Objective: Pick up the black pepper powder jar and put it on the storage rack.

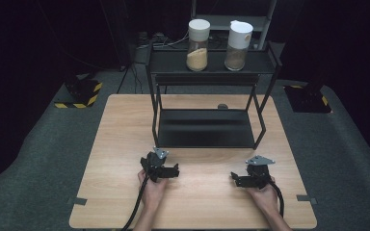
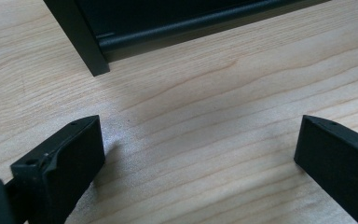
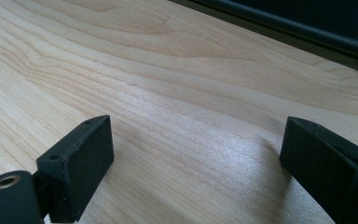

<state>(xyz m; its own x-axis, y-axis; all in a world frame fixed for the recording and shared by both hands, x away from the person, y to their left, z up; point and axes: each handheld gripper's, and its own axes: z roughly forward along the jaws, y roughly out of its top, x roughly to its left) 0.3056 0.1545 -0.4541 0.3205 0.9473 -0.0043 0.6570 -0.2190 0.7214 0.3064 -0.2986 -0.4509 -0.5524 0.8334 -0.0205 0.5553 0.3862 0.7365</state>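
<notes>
My left gripper rests on the wooden table near the front left leg of a black two-tier rack. Its jaws stand wide apart over bare wood, with the rack leg just ahead. To the right, my right gripper also lies on the table, open with nothing between its jaws. The rack's lower front bar runs ahead of it. Two clear jars with white lids stand on the rack's top shelf: one with tan powder, one with browner contents.
The rack's lower shelf is bare. A small dark object lies on the table behind the rack. Two black stands with yellow-black striped bases flank the table on the grey floor. A hand holds each gripper near the front edge.
</notes>
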